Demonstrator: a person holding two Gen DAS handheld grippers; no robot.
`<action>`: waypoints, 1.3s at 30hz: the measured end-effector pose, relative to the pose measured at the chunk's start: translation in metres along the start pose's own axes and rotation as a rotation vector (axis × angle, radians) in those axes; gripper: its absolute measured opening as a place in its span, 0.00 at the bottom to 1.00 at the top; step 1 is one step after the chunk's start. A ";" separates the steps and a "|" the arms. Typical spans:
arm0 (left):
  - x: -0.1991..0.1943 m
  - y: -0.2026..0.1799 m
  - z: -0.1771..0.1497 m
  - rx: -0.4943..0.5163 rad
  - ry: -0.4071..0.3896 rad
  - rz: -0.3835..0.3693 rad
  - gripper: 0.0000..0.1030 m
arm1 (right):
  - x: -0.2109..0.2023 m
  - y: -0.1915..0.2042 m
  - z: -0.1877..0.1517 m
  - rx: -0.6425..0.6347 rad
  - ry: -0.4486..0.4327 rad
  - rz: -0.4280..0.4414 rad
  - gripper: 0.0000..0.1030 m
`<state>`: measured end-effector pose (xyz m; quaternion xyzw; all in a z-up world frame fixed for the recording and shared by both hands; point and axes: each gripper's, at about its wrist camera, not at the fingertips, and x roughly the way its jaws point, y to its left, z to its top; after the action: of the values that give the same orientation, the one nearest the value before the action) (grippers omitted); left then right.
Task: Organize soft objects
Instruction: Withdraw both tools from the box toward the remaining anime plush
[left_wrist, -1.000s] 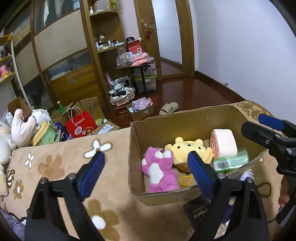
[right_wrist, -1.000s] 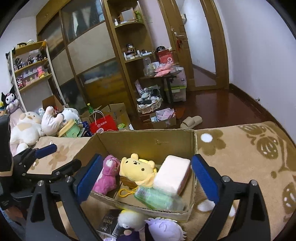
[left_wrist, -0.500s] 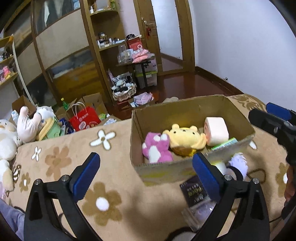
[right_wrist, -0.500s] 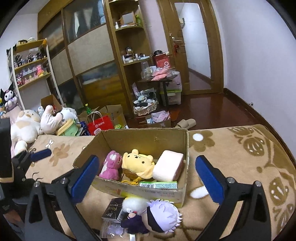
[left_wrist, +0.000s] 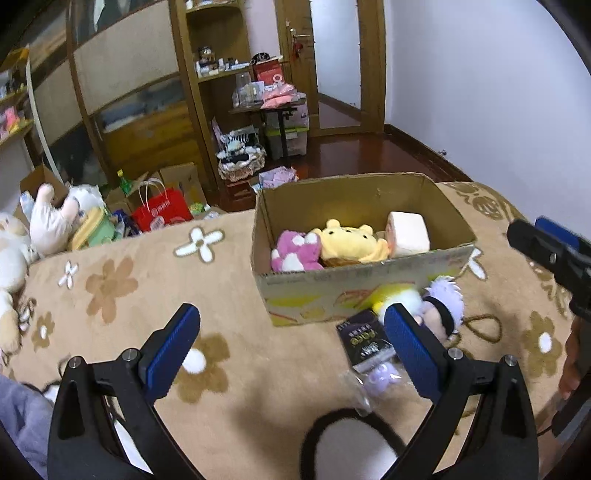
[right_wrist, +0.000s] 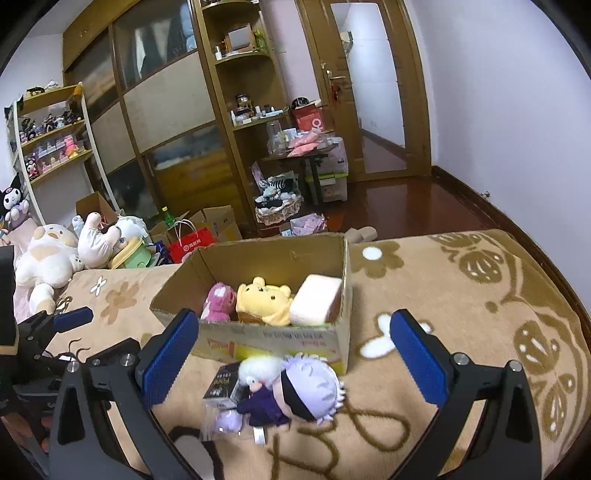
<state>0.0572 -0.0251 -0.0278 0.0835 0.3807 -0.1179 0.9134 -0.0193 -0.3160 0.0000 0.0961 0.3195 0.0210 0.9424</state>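
A cardboard box (left_wrist: 354, 295) (right_wrist: 280, 339) stands on a tan flowered blanket (left_wrist: 221, 376). It holds a pink plush (left_wrist: 293, 253) (right_wrist: 218, 301), a yellow bear plush (left_wrist: 351, 242) (right_wrist: 264, 299) and a pink roll cushion (left_wrist: 408, 230) (right_wrist: 316, 299). In front of the box lies a purple-haired doll (right_wrist: 295, 391) (left_wrist: 441, 306) beside a black packet (left_wrist: 364, 339) (right_wrist: 221, 382). My left gripper (left_wrist: 291, 350) is open and empty in front of the box. My right gripper (right_wrist: 295, 350) is open and empty above the doll.
Large white plush toys (right_wrist: 48, 258) lie at the blanket's left end. A red bag (left_wrist: 162, 212), boxes, shelves and a small table stand on the floor beyond. A black hoop (left_wrist: 347, 439) lies near the left gripper.
Both grippers have drawn back from the box and risen. The box now sits farther off, and the doll and packet in front of it have come into view.
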 end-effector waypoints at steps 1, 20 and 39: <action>-0.001 0.000 -0.001 -0.003 0.004 -0.004 0.96 | -0.002 -0.001 -0.002 0.005 0.003 -0.002 1.00; 0.027 -0.003 -0.005 -0.032 0.112 -0.073 0.96 | 0.014 -0.008 -0.023 0.022 0.084 -0.031 1.00; 0.087 -0.028 -0.002 0.040 0.232 -0.116 0.96 | 0.066 -0.026 -0.029 0.102 0.229 -0.013 1.00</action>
<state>0.1076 -0.0642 -0.0933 0.0927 0.4857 -0.1675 0.8529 0.0153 -0.3302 -0.0673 0.1388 0.4264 0.0093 0.8938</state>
